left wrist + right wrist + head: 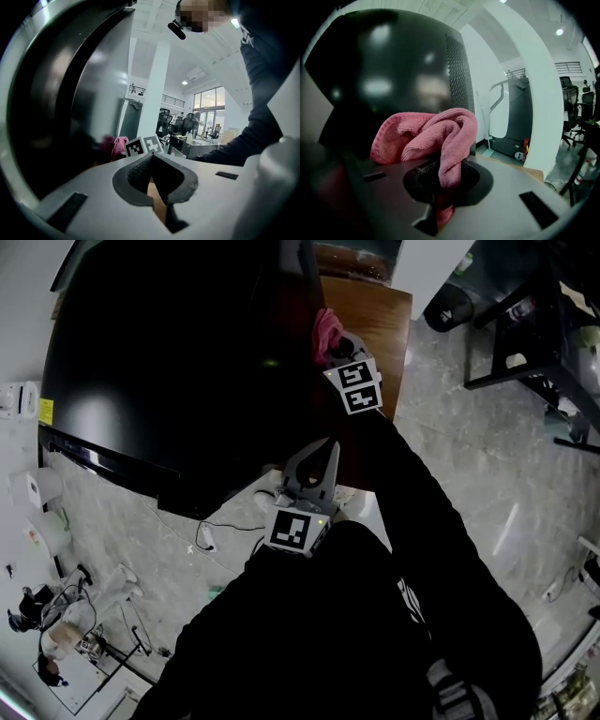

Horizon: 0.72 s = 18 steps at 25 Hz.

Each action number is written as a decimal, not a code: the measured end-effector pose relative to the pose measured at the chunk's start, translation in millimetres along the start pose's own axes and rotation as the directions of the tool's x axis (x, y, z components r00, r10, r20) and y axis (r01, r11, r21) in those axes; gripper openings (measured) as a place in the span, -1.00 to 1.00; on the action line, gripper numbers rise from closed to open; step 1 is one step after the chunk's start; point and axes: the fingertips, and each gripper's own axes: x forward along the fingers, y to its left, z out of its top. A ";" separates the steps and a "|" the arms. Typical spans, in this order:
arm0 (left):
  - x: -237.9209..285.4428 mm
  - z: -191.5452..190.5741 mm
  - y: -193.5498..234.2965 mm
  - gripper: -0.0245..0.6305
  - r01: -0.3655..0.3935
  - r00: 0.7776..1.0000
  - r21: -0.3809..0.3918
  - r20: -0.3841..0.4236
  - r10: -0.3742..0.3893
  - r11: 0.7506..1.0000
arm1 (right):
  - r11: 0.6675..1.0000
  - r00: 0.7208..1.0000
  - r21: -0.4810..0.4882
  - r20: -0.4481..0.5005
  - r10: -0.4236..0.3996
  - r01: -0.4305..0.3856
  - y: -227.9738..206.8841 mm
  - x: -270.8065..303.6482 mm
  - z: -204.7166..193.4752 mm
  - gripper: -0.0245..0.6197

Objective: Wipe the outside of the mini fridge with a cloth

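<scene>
The right gripper [445,174] was pinched on a pink terry cloth [426,133]. One fold was caught between its jaws, the rest bunched above and to the left of them, and a short end hung below the jaws, partly hidden. Just ahead of that gripper rose the glossy black mini fridge [393,70], with a perforated vent panel [457,70] on the face to the right of the cloth. The cloth lay against or just short of the fridge's wall, and no view settled which. In the head view the cloth [325,332] showed only as a small pink bunch beyond the right gripper [334,349], at the fridge's [178,362] edge, where black surface and shadow ran together. The wooden table [375,315] lay under and to the right of this gripper. The left gripper [152,161] had its jaws pressed together on nothing and was held nearer the person than the right gripper. The fridge curved up on its left, cut off by the frame. Dark sleeves [422,521] covered the lower head view.
</scene>
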 end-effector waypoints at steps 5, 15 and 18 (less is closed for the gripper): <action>-5.5 1.6 0.6 -0.91 0.017 1.000 0.013 -0.002 -0.017 1.000 | 1.000 0.995 -0.024 -0.101 0.000 -0.003 -1.2 3.9 -21.9 -0.81; -51.7 61.6 -41.1 -0.91 0.155 0.984 0.076 0.079 -0.160 0.985 | 0.985 0.990 -0.150 0.124 -0.070 0.088 18.3 -137.4 88.0 -0.81; -85.6 73.9 -49.7 -0.91 0.170 0.980 0.097 0.085 -0.179 0.981 | 0.976 0.982 -0.179 0.167 -0.090 0.120 46.5 -181.6 120.7 -0.81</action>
